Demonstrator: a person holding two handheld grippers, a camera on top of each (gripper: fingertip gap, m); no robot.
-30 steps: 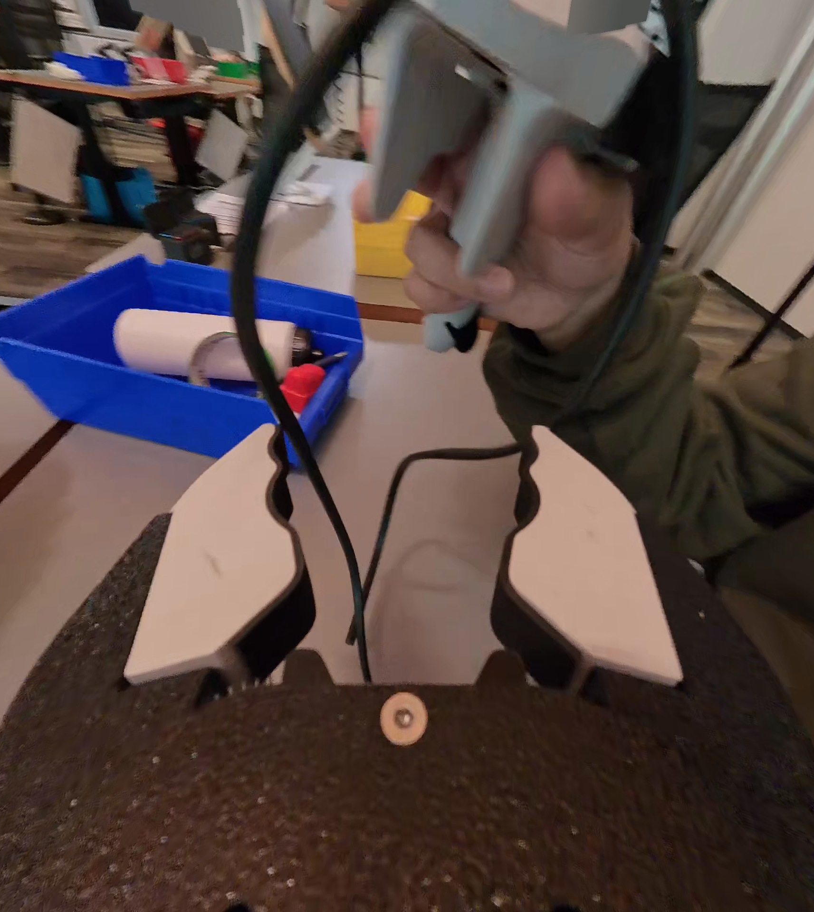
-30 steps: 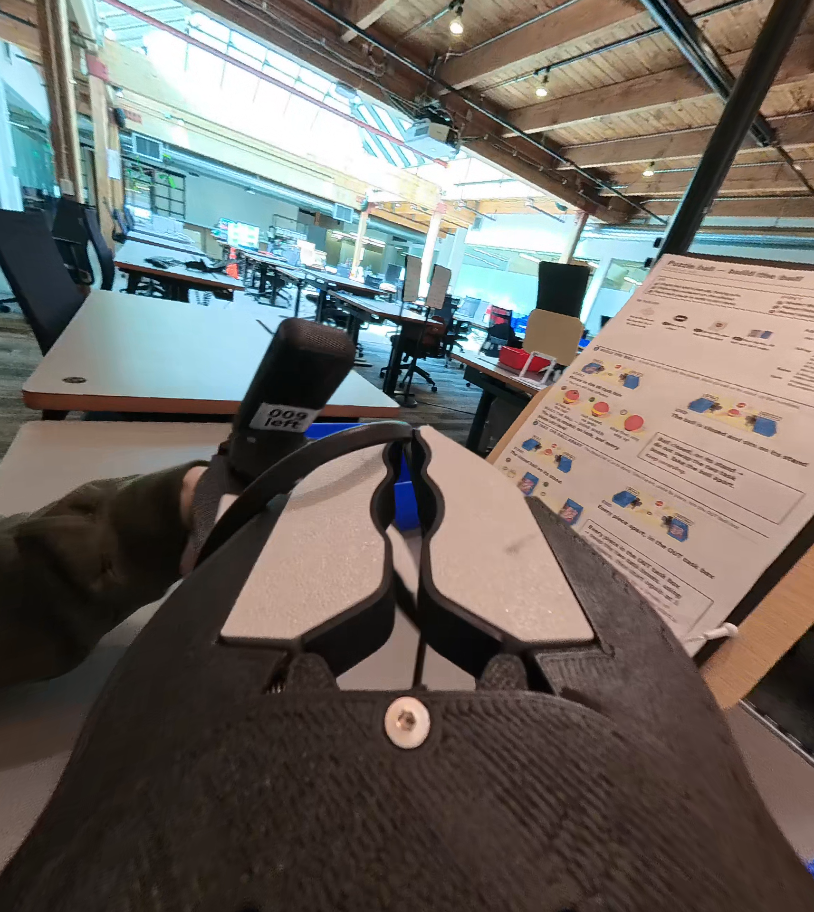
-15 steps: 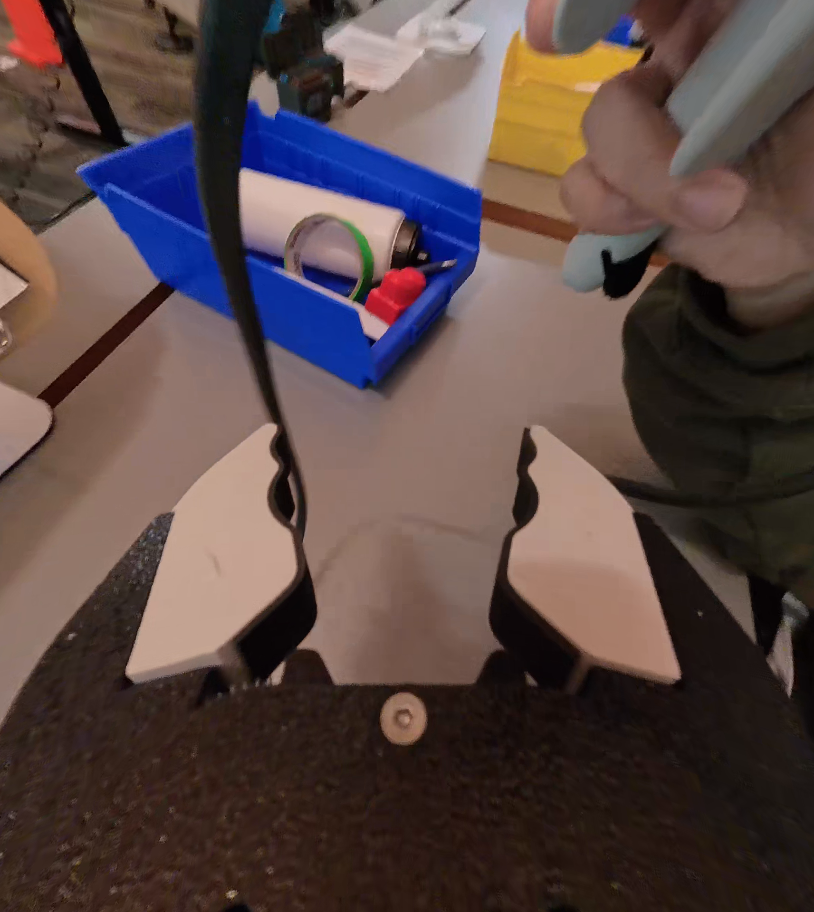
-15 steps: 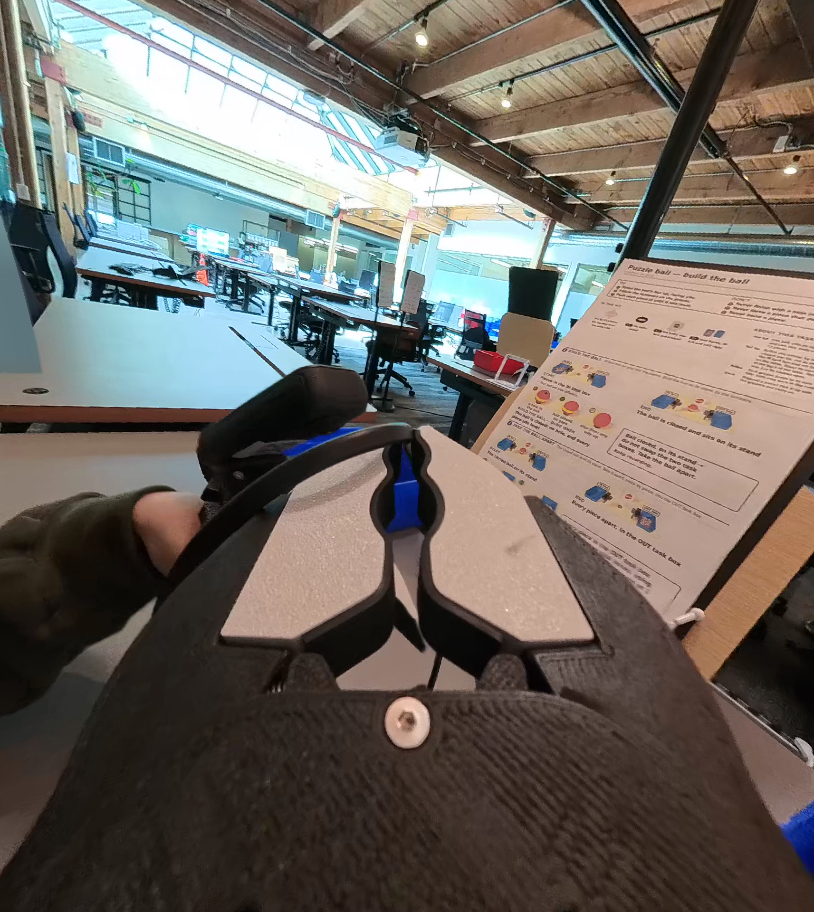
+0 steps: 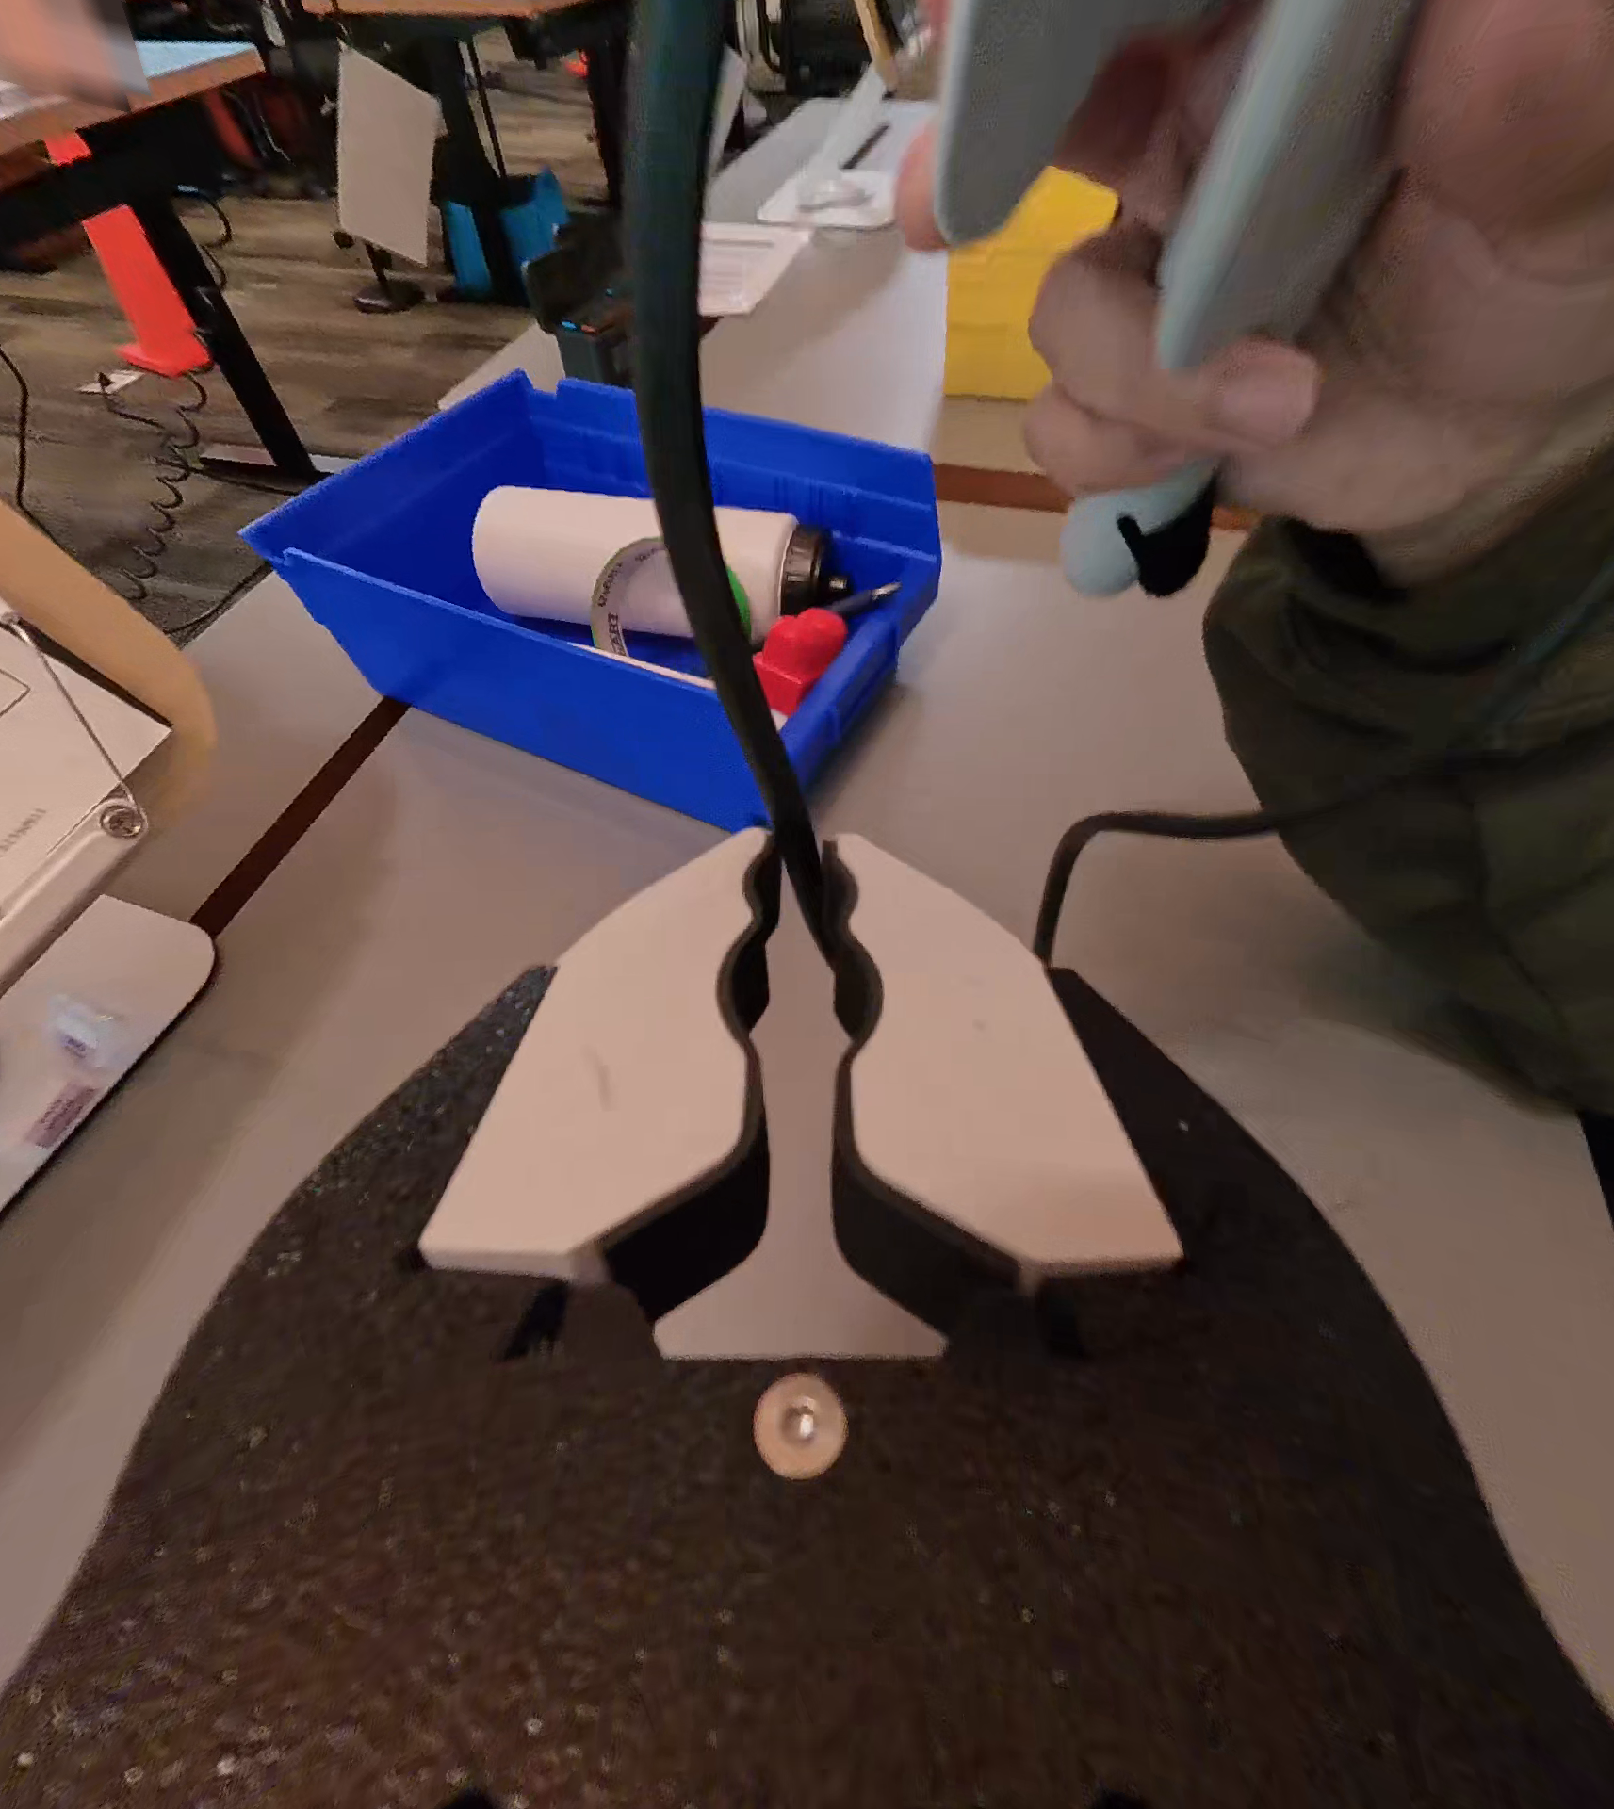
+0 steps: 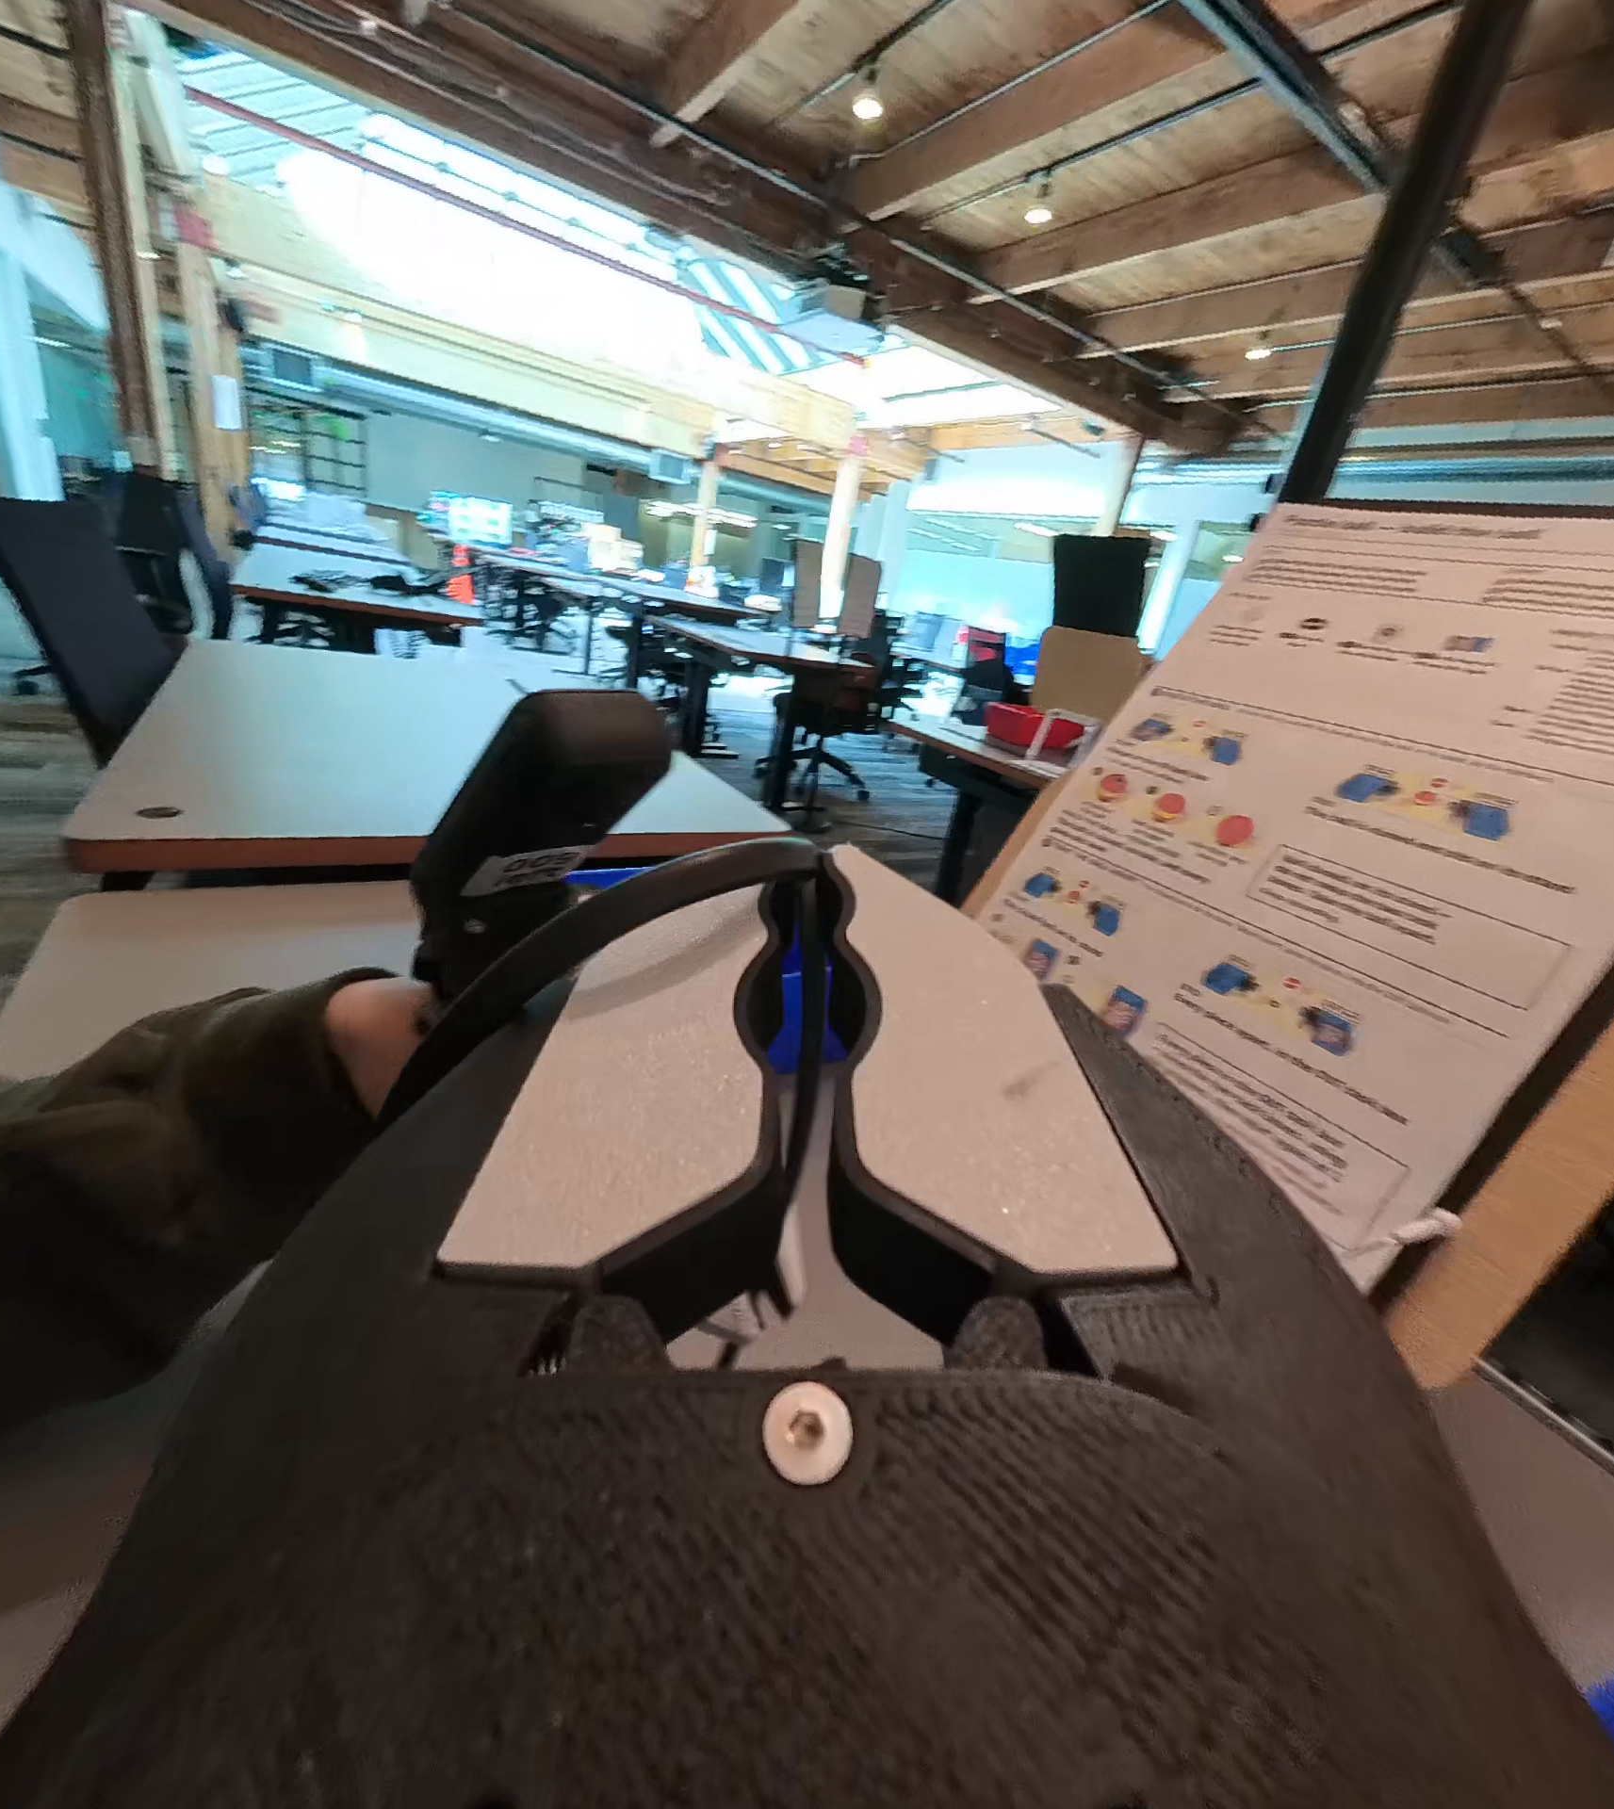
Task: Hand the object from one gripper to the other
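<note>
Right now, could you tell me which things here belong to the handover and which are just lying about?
In the job:
thin black cable
left gripper, shut on it
right gripper, shut on it

Lying about:
blue plastic bin
white cylinder
red plastic piece
yellow bin
printed instruction sheet

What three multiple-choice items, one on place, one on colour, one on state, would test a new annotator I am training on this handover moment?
1. Where does the red block lie?
A. in the blue bin
B. on the bare table
C. in the yellow bin

2. What colour is the cable?
A. white
B. black
C. orange

3. How do the left tongs stand?
A. wide open
B. shut on the cable
C. shut on the white cylinder

Answers:
1 A, it sits inside the bin's near corner.
2 B, it runs dark from top to tongs.
3 B, both fingers pinch it at their tips.
</note>
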